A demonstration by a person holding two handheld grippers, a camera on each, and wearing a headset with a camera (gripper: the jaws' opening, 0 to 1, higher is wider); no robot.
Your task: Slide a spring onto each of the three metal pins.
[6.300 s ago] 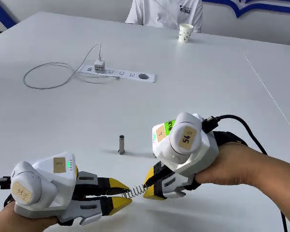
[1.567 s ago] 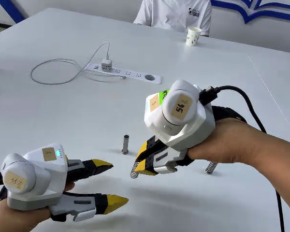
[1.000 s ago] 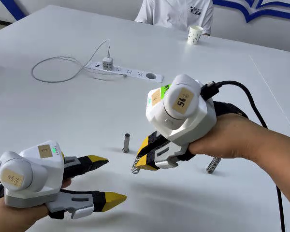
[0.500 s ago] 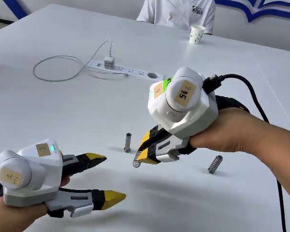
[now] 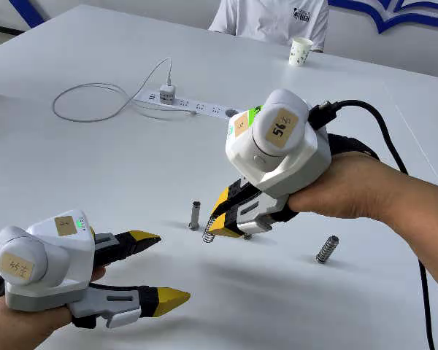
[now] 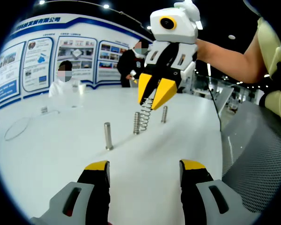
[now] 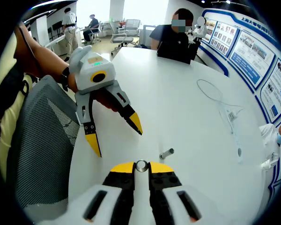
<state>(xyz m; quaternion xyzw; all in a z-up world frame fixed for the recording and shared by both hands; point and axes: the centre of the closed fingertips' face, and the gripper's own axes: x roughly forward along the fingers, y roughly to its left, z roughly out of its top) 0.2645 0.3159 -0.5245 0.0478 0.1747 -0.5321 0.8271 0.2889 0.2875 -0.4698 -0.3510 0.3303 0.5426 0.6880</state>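
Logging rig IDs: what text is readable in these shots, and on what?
"56", handwritten, on the tan sticker of the right gripper.
Handwriting on the left gripper end label: unreadable.
Smaller stickers on both grippers: too small.
Wall posters: too blurred.
Shirt logo: too small.

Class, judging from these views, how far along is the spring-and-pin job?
Done: the far pin and, it seems, the middle pin carry springs. In hand: the right gripper is shut on a spring beside the bare pin. Left: slide it onto that pin. The left gripper is open, empty.
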